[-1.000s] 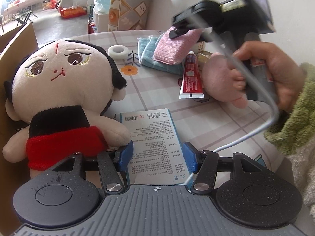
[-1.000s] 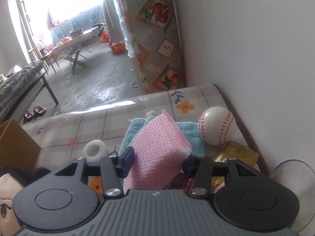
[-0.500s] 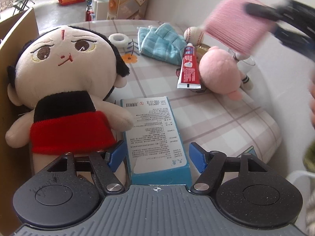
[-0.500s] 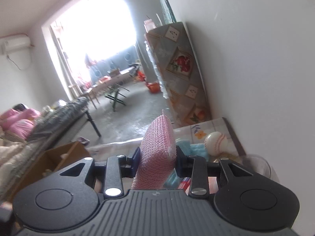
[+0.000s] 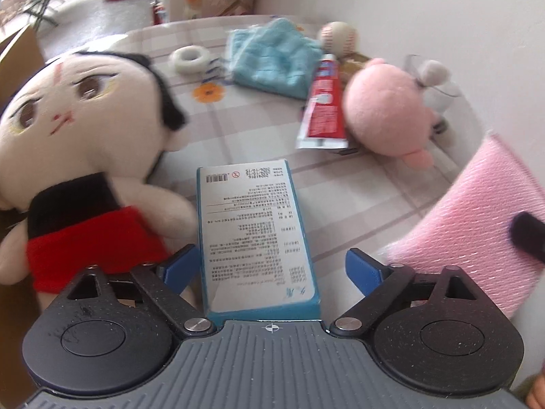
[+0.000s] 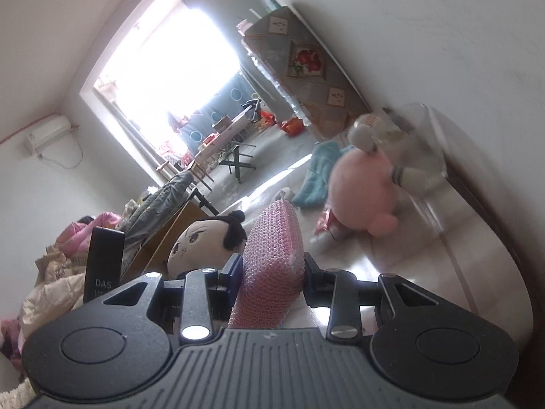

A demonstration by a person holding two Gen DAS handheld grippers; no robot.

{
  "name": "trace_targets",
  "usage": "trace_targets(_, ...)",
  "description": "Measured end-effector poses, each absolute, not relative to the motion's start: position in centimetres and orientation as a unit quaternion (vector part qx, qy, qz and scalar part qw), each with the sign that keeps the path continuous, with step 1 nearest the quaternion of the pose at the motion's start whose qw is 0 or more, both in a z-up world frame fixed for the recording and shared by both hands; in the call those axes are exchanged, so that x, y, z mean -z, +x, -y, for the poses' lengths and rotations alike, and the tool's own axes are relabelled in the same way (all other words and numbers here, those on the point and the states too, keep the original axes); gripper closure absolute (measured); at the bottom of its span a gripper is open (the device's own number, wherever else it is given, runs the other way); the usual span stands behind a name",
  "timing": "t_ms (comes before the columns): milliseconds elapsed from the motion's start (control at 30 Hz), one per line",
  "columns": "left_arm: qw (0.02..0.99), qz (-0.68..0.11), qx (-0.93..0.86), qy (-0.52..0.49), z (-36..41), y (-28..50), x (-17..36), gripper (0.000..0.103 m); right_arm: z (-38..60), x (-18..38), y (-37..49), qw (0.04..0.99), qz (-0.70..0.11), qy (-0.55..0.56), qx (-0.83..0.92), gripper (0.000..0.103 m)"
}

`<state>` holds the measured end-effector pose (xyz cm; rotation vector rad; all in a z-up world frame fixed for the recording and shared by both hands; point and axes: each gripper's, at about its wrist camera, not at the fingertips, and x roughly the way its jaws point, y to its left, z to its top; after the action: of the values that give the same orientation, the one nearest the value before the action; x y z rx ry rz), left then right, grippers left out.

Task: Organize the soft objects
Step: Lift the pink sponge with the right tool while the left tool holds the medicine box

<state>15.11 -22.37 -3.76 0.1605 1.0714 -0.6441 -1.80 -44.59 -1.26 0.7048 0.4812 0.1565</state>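
Presently, findings by item:
Right hand-held gripper [image 6: 270, 269]: clamped on pink sponge pad [image 6: 270, 266], pad pinched between both fingers and standing on edge, raised above the surface.
Pink sponge pad, left wrist view: seen at right edge [image 5: 477, 218], blurred, a dark finger across it.
Left hand-held gripper [image 5: 270, 266]: spread wide, holding nothing; blue pads either side of blue box, left pad just beside the box edge, contact not determinable.
Blue box [image 5: 253, 228]: lying flat on surface, printed white label up, near end between the fingers.
Large doll [image 5: 78, 143]: black hair, red and black outfit, lying left of box, one arm touching box's side.
Cardboard box [image 5: 20, 47]: at far left, behind doll.
Pink plush [image 5: 385, 109]: resting on surface beyond box, to the right.
Red tube [image 5: 323, 102]: lying just beside pink plush, on its left.
Blue towel [image 5: 272, 58]: crumpled, beyond tube.
Baseball [image 5: 339, 35]: just right of towel, near wall.
White tape roll [image 5: 190, 59]: left of towel.
Surface [image 5: 238, 129]: checked cloth with flower print.
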Motion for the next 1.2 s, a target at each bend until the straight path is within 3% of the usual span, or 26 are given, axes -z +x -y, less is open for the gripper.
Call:
trace_targets(433, 0.822, -0.486, 0.267, 0.132, 26.3, 15.7, 4.5, 0.011, 47.2, 4.2, -3.0, 0.9, -0.238, 0.361, -0.05, 0.065)
trace_targets(600, 0.842, -0.452, 0.239, 0.173, 27.0, 14.9, 4.7, 0.032, 46.6, 5.0, -2.7, 0.902, -0.238, 0.358, -0.044, 0.065)
trace_targets(1033, 0.854, -0.44, 0.258, 0.107, 24.9, 14.3, 3.1, 0.034, 44.4, 4.5, -2.4, 0.907, -0.225, 0.353, -0.051, 0.067)
trace_targets(1067, 0.855, -0.435, 0.263, 0.101, 24.6, 14.0, 2.8, 0.081, 44.3, 4.1, -2.7, 0.909, -0.223, 0.349, -0.051, 0.067)
trace_targets(1200, 0.848, -0.445, 0.281, 0.065, 23.4, 13.5, 1.5, 0.086, 43.8, 2.4, -3.7, 0.915, -0.213, 0.339, -0.055, 0.067)
